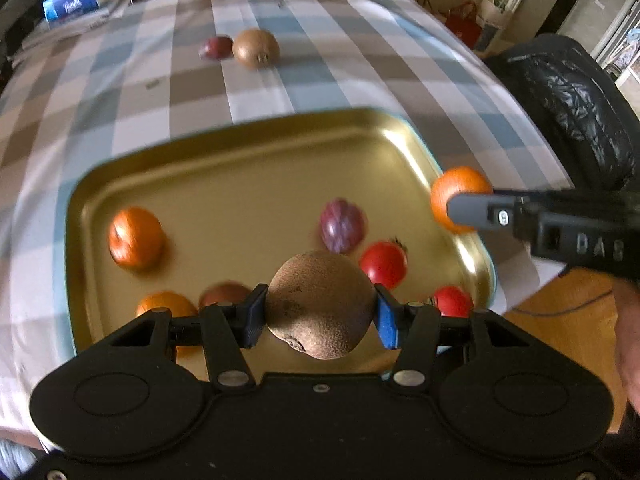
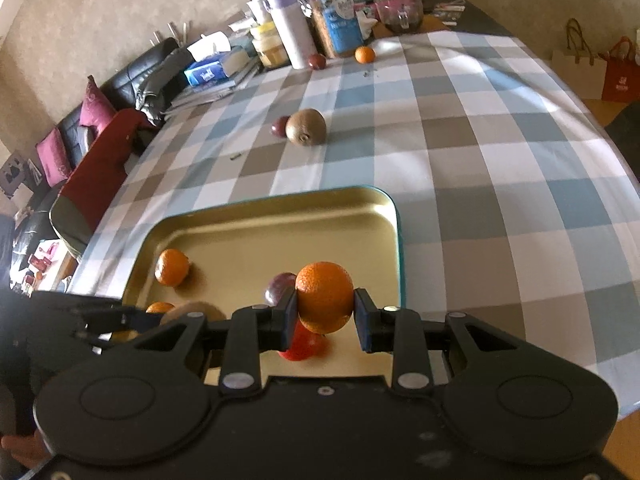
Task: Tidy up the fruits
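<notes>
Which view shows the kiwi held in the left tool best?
The left wrist view: the kiwi sits centred and sharp between the left tool's fingers. In the right wrist view only a blurred sliver shows at the left.

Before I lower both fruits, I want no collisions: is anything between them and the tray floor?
Partly. The right gripper holds an orange directly over a red tomato. The left gripper holds a kiwi; the gold tray below looks bare, though fruits crowd close.

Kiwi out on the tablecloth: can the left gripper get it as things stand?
Probably not yet. The left gripper is already shut on another kiwi over the tray. The cloth up to the loose kiwi looks free; a plum touches it.
</notes>
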Tool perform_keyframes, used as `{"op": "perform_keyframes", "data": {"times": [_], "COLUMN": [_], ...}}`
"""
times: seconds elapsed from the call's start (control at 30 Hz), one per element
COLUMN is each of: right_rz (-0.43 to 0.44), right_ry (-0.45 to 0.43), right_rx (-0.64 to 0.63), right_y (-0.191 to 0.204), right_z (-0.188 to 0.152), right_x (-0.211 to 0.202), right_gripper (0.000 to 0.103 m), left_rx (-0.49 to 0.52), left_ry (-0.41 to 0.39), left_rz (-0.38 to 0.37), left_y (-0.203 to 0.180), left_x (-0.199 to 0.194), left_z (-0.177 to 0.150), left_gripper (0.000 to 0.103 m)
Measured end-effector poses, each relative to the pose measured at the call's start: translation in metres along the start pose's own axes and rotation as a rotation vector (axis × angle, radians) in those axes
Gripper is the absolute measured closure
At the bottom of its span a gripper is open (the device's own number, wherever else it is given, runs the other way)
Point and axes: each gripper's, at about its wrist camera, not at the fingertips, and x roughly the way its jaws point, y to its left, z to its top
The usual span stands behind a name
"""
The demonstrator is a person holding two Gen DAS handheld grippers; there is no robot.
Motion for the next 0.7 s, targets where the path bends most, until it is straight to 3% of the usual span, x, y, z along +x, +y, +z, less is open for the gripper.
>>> {"op": "perform_keyframes", "data": {"times": [0.27,0.47,0.7], "right_rz": [-0.023,-0.025,-0.031], "right_ry": [0.025,0.008,-0.003], "right_rx": [0.055,0.058,0.042], "right_y": [-0.009,-0.005,0.001], "right_z": [0.009,0.019,0.027], "right_x": [0.014,0.021,0.026], "right_gripper": [0.072,0.072,0.071], "left_rx": [0.018,0.015,-0.047], "left_ry": [0.013,-0.012,-0.045], "left_rz": [-0.032,0.029,0.043], "left_y": [-0.006,-0.007,0.009], "left_x": [0.001,0.009,0.014], "left_z": [-0.011,-0.006,0.010], "left_gripper": [0.044,0.044,0.044]}}
